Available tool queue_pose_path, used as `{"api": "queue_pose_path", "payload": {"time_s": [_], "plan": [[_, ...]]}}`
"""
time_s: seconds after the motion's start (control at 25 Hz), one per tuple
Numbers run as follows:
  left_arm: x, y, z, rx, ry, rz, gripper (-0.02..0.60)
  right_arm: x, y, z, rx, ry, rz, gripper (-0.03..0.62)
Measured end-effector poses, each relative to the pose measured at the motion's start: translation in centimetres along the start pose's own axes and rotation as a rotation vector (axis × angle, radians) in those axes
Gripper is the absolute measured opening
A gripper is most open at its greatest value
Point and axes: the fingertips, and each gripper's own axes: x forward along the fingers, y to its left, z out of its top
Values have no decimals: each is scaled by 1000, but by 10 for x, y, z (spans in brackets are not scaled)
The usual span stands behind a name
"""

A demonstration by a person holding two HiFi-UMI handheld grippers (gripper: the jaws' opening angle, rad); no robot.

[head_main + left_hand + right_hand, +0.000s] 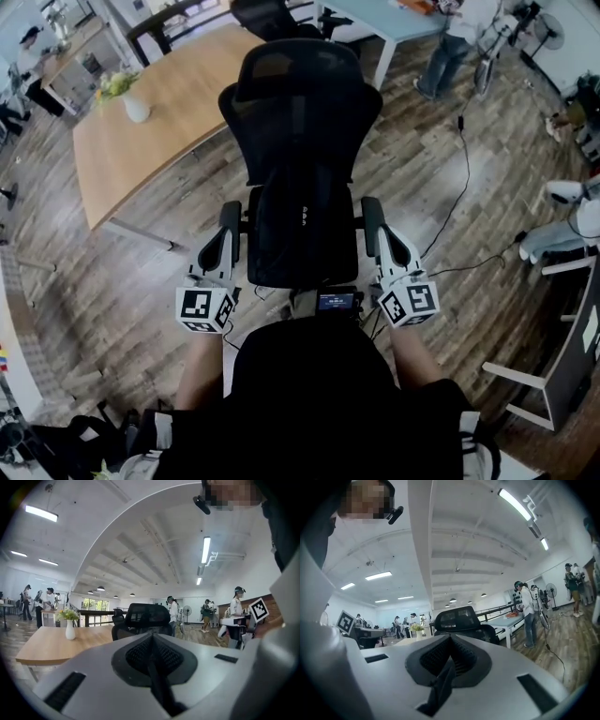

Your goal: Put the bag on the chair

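Pinching bag (302, 234) (on chair (300, 94)) | L gripper (229, 214) clamped | R gripper (372, 208) clamped

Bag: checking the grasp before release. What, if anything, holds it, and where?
The left gripper and right gripper each clamp a thin dark strip, seemingly a strap, at the upper sides of the bag, over the chair.

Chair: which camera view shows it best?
The head view: the whole chair shows from above, with a black bag on its seat. Both gripper views show only its headrest beyond the jaws.
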Motion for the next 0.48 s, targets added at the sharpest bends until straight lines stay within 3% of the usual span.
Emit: {"api": "queue_pose_path", "payload": {"time_s": [0.08,0.24,0.48], "plan": [[-2,-5,-8,-12,15,-11,3,0,2,-4,11,9,9,11],[-2,-19,-15,-23,13,-21,3,-7,-3,-12,155,1,4,11],[-6,-14,-20,-46,8,6,3,-11,4,-12,60,-1,-23,9]]}}
